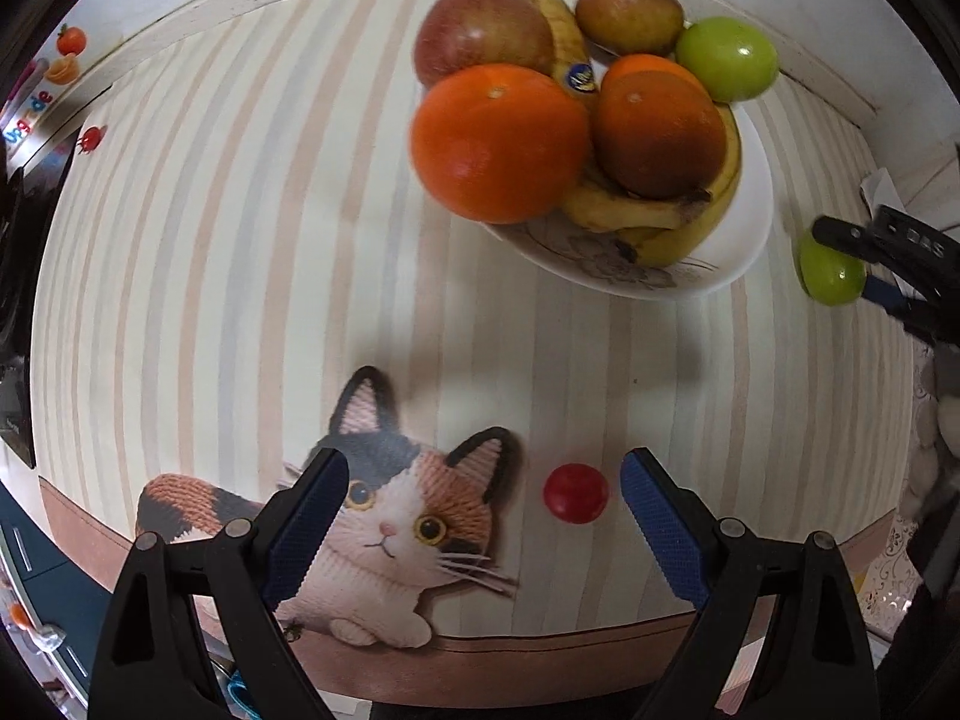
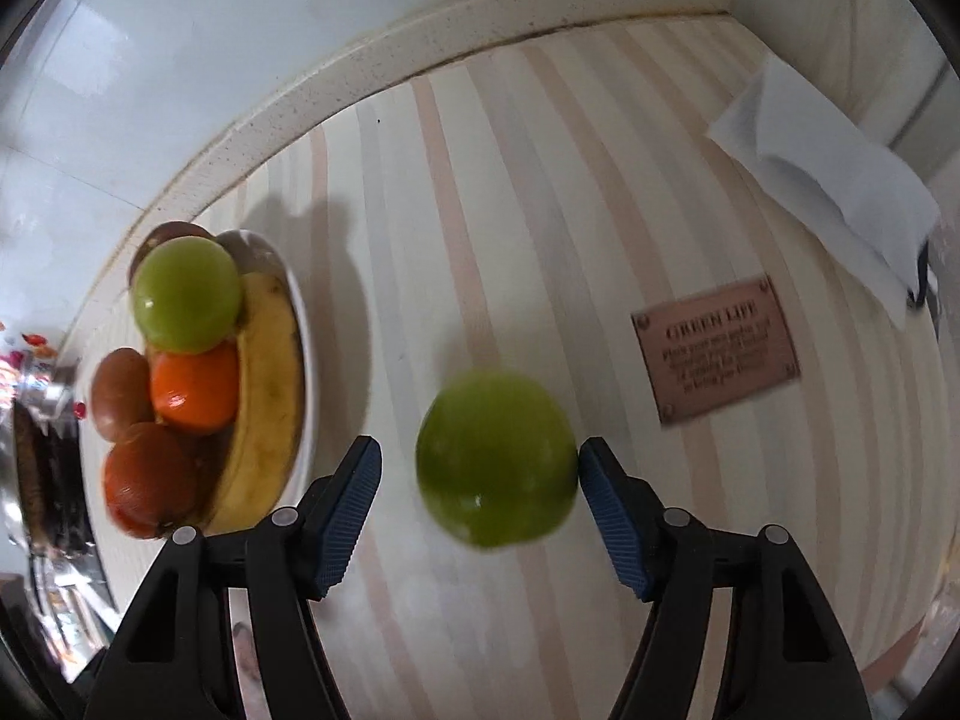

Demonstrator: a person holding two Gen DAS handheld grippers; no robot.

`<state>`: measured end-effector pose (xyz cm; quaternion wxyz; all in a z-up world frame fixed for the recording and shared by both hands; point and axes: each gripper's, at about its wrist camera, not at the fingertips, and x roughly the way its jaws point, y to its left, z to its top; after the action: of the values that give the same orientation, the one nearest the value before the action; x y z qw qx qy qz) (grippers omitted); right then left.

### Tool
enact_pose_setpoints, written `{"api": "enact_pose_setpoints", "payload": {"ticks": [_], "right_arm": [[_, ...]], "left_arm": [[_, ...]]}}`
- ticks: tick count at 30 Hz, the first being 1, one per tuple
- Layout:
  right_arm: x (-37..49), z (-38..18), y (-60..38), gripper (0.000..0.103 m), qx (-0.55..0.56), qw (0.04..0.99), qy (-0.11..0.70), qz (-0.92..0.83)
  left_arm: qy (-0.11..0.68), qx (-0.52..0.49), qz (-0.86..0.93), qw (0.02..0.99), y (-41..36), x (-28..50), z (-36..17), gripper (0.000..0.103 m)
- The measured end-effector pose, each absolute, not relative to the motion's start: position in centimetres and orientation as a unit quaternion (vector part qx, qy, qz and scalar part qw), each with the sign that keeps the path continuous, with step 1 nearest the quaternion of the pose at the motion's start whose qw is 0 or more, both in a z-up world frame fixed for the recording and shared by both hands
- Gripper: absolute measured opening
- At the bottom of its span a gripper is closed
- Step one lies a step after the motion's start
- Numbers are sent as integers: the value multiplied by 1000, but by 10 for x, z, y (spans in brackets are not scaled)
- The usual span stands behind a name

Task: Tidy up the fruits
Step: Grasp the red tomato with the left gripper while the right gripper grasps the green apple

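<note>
Your left gripper (image 1: 483,504): jaws wide, red fruit (image 1: 576,492) between | your right gripper (image 2: 480,483): loose green apple (image 2: 497,467) between jaws, right pad seemingly touching, left pad clear.

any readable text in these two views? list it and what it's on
"GREEN LIFE": heading of the brown plaque printed on the striped mat; the smaller lines beneath are too blurred to read.
Banana sticker: too small to read.
Coloured letters at the far left edge: not clearly legible.

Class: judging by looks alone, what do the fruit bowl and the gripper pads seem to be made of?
Fruit bowl: probably glazed ceramic; white, glossy, with a printed flower motif. Left gripper pads: likely rubber or soft plastic; blue, matte, finely ribbed.
</note>
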<state>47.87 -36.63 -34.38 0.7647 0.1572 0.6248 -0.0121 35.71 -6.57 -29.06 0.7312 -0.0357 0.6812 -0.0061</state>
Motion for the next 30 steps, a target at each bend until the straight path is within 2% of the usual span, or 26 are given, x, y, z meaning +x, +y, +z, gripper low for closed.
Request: {"api": "enact_pose_setpoints", "payload": {"ticks": [1, 11, 13, 17, 19, 21, 25, 30], "right_arm": [[480, -344, -366, 60, 151, 767, 623, -8], [442, -340, -350, 60, 124, 761, 636, 41], [424, -342, -344, 59, 133, 749, 647, 57], [392, -343, -330, 59, 124, 739, 658, 70], [384, -345, -327, 59, 125, 736, 661, 73], [378, -346, -325, 59, 124, 738, 659, 72], [378, -344, -327, 59, 129, 743, 653, 70], [394, -337, -331, 59, 122, 751, 645, 67]], "left_arm": [[681, -33, -9, 731, -68, 358, -291, 93], [702, 2, -54, 710, -105, 356, -311, 88], [706, 11, -57, 705, -111, 358, -316, 73], [718, 30, -64, 692, -122, 362, -330, 57], [722, 35, -66, 688, -127, 361, -335, 42], [721, 40, -66, 689, -131, 360, -338, 33], [715, 32, -65, 695, -135, 364, -339, 28], [715, 13, -58, 696, -109, 353, -337, 28]]}}
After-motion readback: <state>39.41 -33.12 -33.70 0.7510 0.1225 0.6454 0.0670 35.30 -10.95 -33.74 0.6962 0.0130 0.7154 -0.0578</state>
